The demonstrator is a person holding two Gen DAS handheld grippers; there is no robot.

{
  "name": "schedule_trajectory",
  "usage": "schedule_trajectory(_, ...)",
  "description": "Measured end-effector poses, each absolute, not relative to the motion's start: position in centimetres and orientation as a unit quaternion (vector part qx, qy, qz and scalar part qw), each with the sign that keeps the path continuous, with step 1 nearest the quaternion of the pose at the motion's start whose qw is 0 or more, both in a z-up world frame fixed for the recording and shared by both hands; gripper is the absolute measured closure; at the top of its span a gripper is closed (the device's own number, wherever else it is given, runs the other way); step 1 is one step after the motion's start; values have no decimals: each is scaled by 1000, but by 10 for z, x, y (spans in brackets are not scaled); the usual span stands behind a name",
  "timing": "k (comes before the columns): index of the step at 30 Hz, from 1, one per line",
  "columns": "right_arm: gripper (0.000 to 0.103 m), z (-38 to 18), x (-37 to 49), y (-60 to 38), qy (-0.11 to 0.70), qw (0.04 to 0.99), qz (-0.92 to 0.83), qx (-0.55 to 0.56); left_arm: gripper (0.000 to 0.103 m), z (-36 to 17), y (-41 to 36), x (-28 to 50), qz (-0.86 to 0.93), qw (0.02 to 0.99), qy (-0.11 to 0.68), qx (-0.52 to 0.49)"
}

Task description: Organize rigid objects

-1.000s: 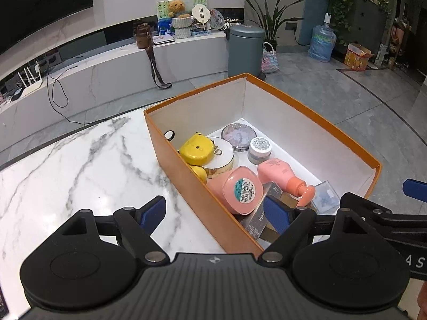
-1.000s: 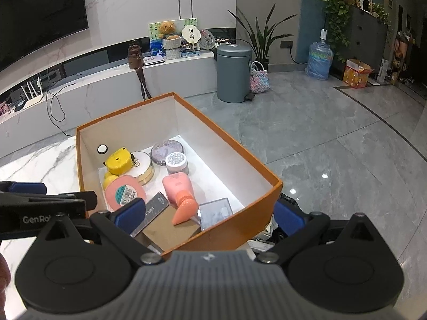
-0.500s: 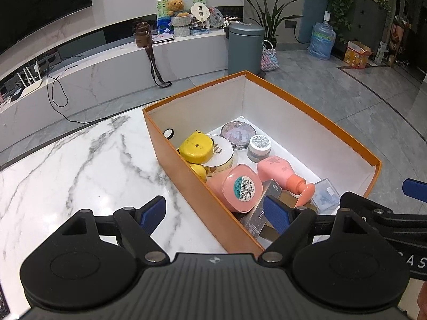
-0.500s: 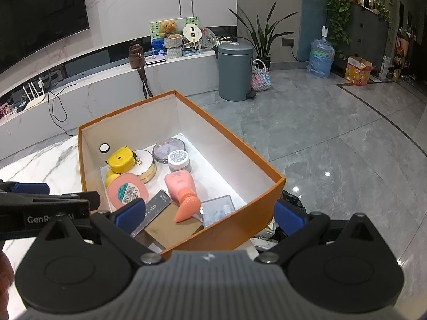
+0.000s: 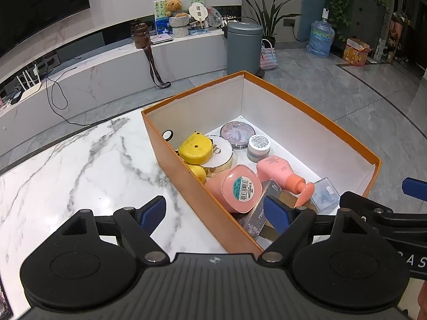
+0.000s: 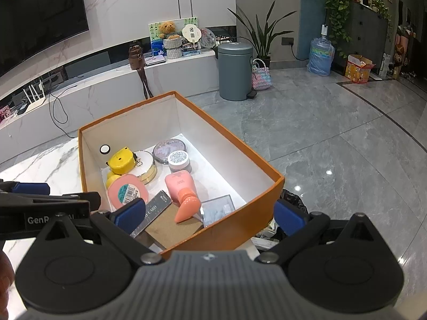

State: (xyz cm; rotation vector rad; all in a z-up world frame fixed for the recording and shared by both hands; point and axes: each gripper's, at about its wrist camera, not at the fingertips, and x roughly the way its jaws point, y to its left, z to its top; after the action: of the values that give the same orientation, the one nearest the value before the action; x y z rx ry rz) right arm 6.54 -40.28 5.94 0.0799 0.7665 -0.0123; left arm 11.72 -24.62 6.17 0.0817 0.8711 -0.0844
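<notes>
An orange box [image 5: 186,184] [image 6: 240,146] with white inner walls stands on the marble table [image 5: 80,165]. Inside lie a yellow case [image 5: 196,148] [image 6: 121,161], a round white compact [image 5: 222,152], a glittery round compact [image 5: 237,134], a small jar [image 5: 258,148] [image 6: 179,160], a pink bottle with a barcode [image 5: 236,188] [image 6: 126,193], a pink pump bottle [image 5: 283,173] [image 6: 182,190], a dark slim box [image 5: 260,213] [image 6: 154,209] and a clear case [image 5: 324,194] [image 6: 217,210]. My left gripper [image 5: 214,212] is open, straddling the box's near left wall. My right gripper [image 6: 209,213] is open over the box's near right corner.
The box's right side sits at the table edge above the grey tiled floor [image 6: 333,146]. A grey bin [image 6: 234,70] and a low marble bench [image 5: 106,74] stand behind. Dark clutter [image 6: 293,200] lies on the floor below the box corner.
Both grippers have drawn back and risen slightly from the box. The box contents have not moved. Both grippers stay open.
</notes>
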Motion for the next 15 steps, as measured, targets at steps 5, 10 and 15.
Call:
schedule_trajectory(5,3,59,65,-403,373,927,-6,40,6,62,-246,117,-42,905,421,41)
schedule_trajectory(10,3,58,65,-404,372,927,-7,41,6,62,-247,117,-42,905,421,40)
schedule_trajectory(15,3,59,64,-405,372,927,-8,40,6,62,-248,117,-45,905,420,43)
